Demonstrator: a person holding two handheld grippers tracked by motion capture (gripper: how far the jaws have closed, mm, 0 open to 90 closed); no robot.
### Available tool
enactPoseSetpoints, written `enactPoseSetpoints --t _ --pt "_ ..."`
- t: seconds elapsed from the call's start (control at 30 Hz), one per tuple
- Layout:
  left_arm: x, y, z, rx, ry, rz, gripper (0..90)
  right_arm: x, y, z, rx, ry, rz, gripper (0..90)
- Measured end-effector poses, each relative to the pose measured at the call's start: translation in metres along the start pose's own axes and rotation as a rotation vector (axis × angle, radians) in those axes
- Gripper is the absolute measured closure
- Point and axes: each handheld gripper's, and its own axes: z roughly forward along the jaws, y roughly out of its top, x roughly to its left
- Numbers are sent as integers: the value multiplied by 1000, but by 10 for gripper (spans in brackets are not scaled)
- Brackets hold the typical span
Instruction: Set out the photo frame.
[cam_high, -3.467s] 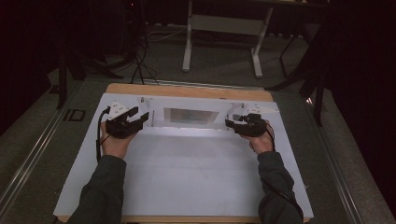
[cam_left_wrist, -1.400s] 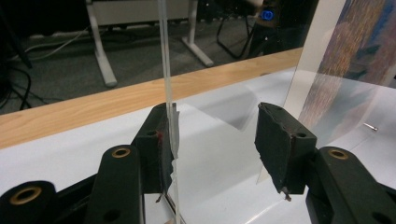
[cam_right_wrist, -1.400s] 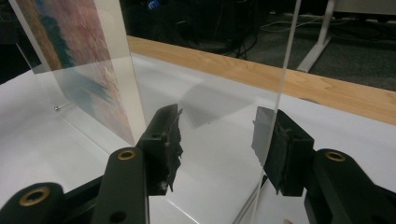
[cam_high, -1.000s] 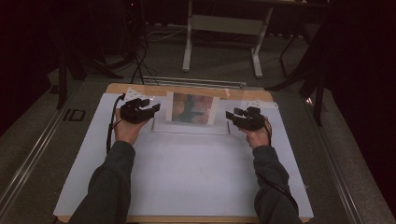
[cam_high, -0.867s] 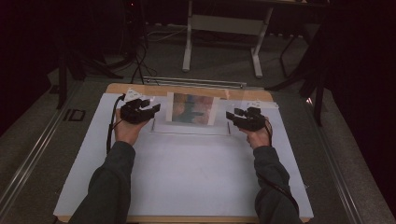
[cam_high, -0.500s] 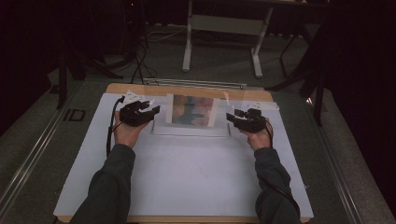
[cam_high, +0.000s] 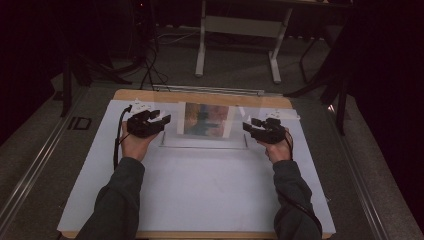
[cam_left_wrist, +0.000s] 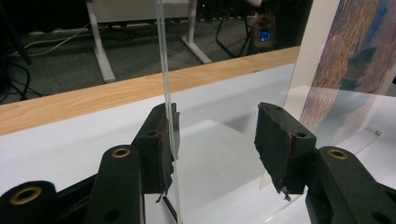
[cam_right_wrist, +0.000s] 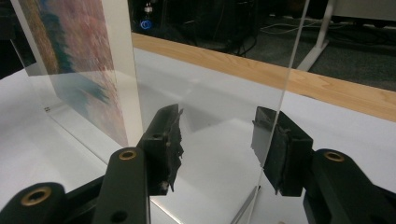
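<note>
Two hand-held black two-jaw grippers flank an upright clear acrylic sheet frame (cam_high: 204, 122) carrying a colourful painted print, near the far edge of the white-topped table (cam_high: 200, 195); from the high view the left gripper (cam_high: 161, 119) and right gripper (cam_high: 248, 126) sit at its opposite side edges, likely to keep it standing, though jaw gaps cannot be read there; the left gripper view adds that its jaws are spread wide, one pad touching the panel's thin edge, the other well clear; the right gripper view shows the same: wide jaws, the sheet's edge against one pad, nothing clamped.
</note>
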Motion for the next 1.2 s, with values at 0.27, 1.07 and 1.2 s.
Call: enactPoseSetpoints --t 0.27,1.07,1.2 --pt "-2 -2 -5 -4 0 0 490 3 -2 -3 -4 3 -1 504" --pt "-15 -10 -17 -6 -12 8 492 12 -14 -19 -13 -2 -5 505" --pt "-16 -13 -19 -8 -16 5 491 15 -17 -22 -17 -5 -12 505"
